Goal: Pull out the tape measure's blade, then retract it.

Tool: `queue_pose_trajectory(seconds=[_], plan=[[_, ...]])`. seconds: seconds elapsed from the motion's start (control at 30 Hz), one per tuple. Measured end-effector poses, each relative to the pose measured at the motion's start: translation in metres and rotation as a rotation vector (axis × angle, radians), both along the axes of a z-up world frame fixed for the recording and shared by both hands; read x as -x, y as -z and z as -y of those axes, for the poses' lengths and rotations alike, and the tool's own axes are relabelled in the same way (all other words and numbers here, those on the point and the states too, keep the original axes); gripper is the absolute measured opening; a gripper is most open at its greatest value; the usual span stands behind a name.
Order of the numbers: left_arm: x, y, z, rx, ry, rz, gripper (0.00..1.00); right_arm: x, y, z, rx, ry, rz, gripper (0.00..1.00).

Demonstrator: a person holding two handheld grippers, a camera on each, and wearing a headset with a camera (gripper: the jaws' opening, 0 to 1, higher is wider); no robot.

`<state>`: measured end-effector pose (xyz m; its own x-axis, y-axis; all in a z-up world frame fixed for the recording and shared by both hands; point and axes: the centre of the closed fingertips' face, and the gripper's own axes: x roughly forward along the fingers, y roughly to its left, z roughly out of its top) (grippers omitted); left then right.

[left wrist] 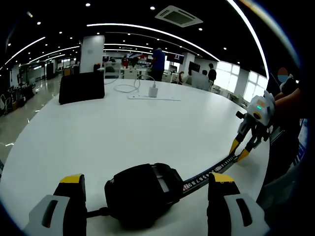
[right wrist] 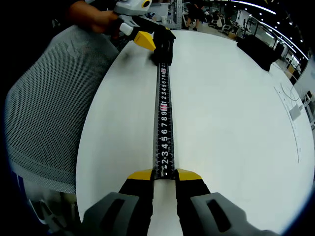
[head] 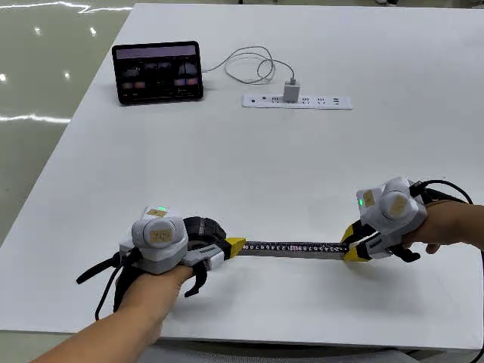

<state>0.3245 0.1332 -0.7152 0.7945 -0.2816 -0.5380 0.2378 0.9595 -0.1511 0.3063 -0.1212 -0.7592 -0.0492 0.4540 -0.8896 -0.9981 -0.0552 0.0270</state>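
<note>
A black tape measure case (head: 203,228) lies on the white table (head: 249,174) at the near left. My left gripper (head: 215,242) stands open around the case (left wrist: 142,189), with a gap between each yellow-tipped jaw and the case. The blade (head: 291,247) runs out of the case to the right, flat along the table, numbers up. My right gripper (head: 355,252) is shut on the blade's free end. In the right gripper view the blade (right wrist: 164,113) stretches from my right gripper (right wrist: 165,173) to the far case (right wrist: 162,49). The right gripper (left wrist: 242,150) also appears in the left gripper view.
A dark tablet (head: 157,72) stands at the far left of the table. A white power strip (head: 296,100) with a charger and looped cable lies at the back middle. The table's near edge runs just below both grippers. A grey mesh chair back (right wrist: 44,108) is beside the table.
</note>
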Motion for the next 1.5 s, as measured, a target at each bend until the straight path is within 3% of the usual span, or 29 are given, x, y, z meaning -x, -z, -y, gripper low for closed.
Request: queue_pose_trajectory(seconds=[0.23, 0.47, 0.57, 0.73, 0.8, 0.97, 1.13, 1.3, 1.5], plan=[[0.001, 0.004, -0.001, -0.02, 0.005, -0.016, 1.0, -0.001, 0.001, 0.0, 0.01, -0.03, 0.013, 0.12], [0.002, 0.004, 0.0, -0.004, -0.001, -0.022, 0.98, 0.0, 0.001, -0.001, 0.052, -0.045, 0.024, 0.11], [0.004, 0.005, 0.002, 0.006, 0.002, -0.036, 0.95, -0.001, 0.002, -0.001, 0.044, 0.023, 0.007, 0.11], [0.006, 0.007, 0.002, 0.015, -0.01, -0.06, 0.89, 0.0, 0.002, -0.001, 0.033, 0.059, -0.001, 0.11], [0.006, 0.009, -0.001, 0.0, -0.015, -0.063, 0.89, 0.0, 0.002, -0.001, 0.035, 0.062, -0.003, 0.11], [0.005, 0.013, -0.004, 0.022, -0.054, -0.086, 0.84, 0.001, 0.003, -0.003, 0.068, 0.05, 0.002, 0.11], [0.005, 0.014, -0.001, 0.022, -0.067, -0.092, 0.8, -0.001, 0.003, -0.003, 0.081, 0.095, -0.017, 0.1], [0.004, 0.017, -0.002, 0.022, -0.086, -0.1, 0.72, 0.001, 0.004, -0.004, 0.119, 0.059, 0.005, 0.1], [0.002, 0.019, -0.002, 0.002, -0.105, -0.108, 0.71, 0.0, 0.003, -0.003, 0.117, 0.078, -0.014, 0.1]])
